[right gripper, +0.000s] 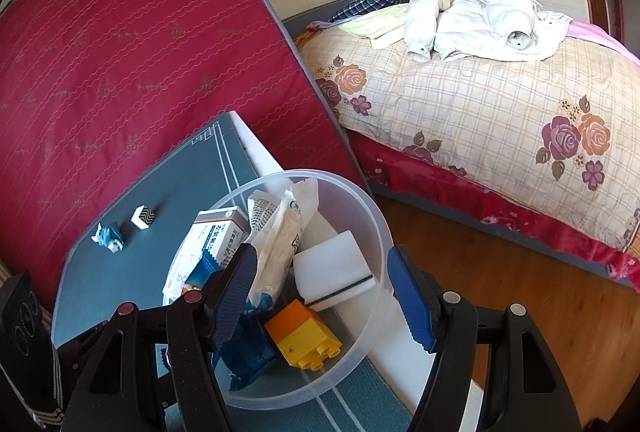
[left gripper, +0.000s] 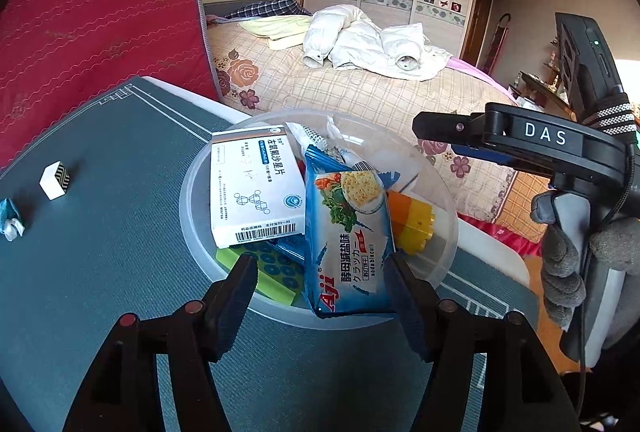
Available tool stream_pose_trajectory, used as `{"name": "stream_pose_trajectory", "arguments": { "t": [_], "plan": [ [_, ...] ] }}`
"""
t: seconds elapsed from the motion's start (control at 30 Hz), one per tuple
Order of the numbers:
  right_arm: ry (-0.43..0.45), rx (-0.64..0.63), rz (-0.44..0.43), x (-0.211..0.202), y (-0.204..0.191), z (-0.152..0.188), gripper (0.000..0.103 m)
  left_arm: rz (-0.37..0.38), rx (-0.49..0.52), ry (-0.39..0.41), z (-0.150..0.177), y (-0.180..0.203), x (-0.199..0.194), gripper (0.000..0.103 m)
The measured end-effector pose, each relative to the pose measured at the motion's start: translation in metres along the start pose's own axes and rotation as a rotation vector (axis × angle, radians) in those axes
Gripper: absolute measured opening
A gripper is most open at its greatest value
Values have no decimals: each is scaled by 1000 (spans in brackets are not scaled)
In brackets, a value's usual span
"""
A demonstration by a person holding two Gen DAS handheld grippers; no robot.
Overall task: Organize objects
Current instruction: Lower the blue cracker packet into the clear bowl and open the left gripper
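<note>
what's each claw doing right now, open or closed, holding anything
Left claw: open, empty, fingers straddling the blue soda-biscuit packet in the clear plastic bowl.
Right claw: open, empty, over the same bowl.

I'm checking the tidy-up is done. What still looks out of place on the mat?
Two things lie loose outside the clear bowl: a zigzag-patterned eraser and a crumpled blue wrapper, both on the mat's far left.
</note>
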State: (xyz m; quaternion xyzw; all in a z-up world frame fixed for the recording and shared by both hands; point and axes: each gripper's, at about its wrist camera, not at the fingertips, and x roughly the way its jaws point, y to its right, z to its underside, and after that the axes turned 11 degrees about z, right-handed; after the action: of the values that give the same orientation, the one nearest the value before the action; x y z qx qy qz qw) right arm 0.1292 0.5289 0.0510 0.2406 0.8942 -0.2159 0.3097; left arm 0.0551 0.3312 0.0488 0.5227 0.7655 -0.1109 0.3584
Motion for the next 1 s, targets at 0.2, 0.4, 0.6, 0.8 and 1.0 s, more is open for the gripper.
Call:
{"name": "stream_pose_trajectory", "arguments": {
  "t": [0.2, 0.4, 0.6, 0.8, 1.0],
  "plan": [
    [1, -2, -4, -1, -3, 1, 69, -133, 43, -6, 6, -3, 3, 70],
    [-2, -14, -12, -3, -8, 3, 69, -134, 9, -8, 11, -10, 0, 70],
    [1, -21, -16, -4, -11, 4, 69, -135, -18, 24, 7, -17, -12, 84],
    [-9, -28, -16, -2, -15, 7, 69, -188, -45, 66, 4, -26, -27, 94],
    [-3, -59, -6, -2, -25, 12, 70, -266, -36, 108, 5, -32, -43, 95]
  ]
}}
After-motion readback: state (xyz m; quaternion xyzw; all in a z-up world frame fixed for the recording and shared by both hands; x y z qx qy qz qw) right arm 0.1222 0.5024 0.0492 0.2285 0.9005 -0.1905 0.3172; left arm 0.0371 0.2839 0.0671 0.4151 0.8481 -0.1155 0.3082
